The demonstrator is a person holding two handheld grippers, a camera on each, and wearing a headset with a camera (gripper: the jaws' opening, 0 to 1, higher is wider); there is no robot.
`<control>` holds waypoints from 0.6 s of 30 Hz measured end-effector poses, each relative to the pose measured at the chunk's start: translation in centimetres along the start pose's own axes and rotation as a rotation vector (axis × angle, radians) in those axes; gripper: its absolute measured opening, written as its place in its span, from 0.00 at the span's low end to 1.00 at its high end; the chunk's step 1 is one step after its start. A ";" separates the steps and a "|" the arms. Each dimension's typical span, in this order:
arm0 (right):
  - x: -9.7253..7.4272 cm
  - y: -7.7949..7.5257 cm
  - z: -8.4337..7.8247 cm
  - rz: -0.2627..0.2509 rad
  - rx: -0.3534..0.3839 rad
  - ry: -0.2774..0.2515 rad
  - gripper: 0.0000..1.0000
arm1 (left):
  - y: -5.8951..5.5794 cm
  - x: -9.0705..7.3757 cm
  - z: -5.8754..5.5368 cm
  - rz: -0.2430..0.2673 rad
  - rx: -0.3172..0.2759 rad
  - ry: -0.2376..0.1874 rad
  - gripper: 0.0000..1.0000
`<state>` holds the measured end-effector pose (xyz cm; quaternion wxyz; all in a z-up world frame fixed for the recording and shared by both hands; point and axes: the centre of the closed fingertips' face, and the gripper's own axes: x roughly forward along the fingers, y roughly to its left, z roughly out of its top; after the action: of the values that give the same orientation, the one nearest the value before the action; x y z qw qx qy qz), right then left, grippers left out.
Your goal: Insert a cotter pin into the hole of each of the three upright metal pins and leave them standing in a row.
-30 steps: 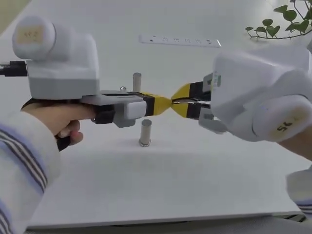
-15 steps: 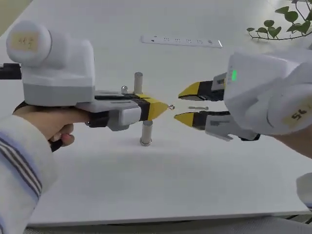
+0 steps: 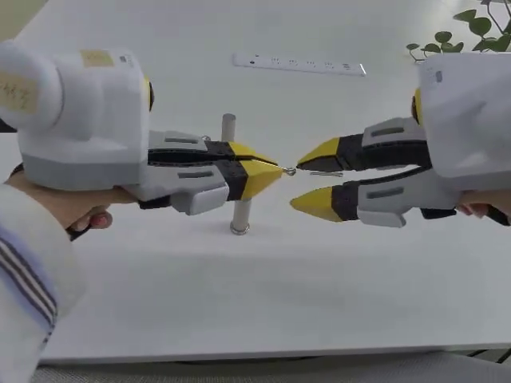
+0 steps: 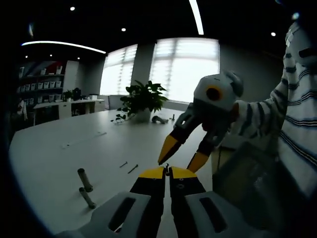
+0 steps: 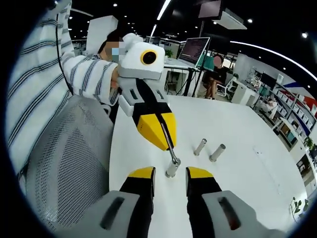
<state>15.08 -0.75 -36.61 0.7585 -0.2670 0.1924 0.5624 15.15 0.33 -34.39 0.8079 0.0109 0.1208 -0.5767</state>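
Nearest, the left gripper is clenched on a cotter pin, whose looped end pokes just past the yellow tips. The right gripper faces it with jaws apart, gripping nothing, and the loop sits just beside its upper tip. Only the tips hold the cotter pin, so a nudge from the right jaw could twist it or flick it onto the desk. Just behind the left gripper a metal pin stands upright and free. A low sweep by either gripper could topple it. The left gripper also hides part of it, which would make lining up with its hole hard to judge. Beyond the right jaws a spare cotter pin lies on the desk. A second metal pin stands farther back, where a knocked first pin might roll into it. The power strip lies well apart.
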 end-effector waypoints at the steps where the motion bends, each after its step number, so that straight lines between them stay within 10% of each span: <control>1: 0.0 0.1 0.2 0.009 0.012 -0.010 0.18 | -0.1 0.0 -0.1 -0.007 0.011 0.004 0.00; 18: 1.2 1.4 0.2 0.066 0.092 -0.052 0.02 | -0.6 -0.3 -0.7 -0.048 0.059 0.031 0.00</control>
<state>14.10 0.59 -37.42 0.7559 -0.2106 0.2070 0.5844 14.33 0.52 -34.95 0.7913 0.0407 0.1165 -0.5988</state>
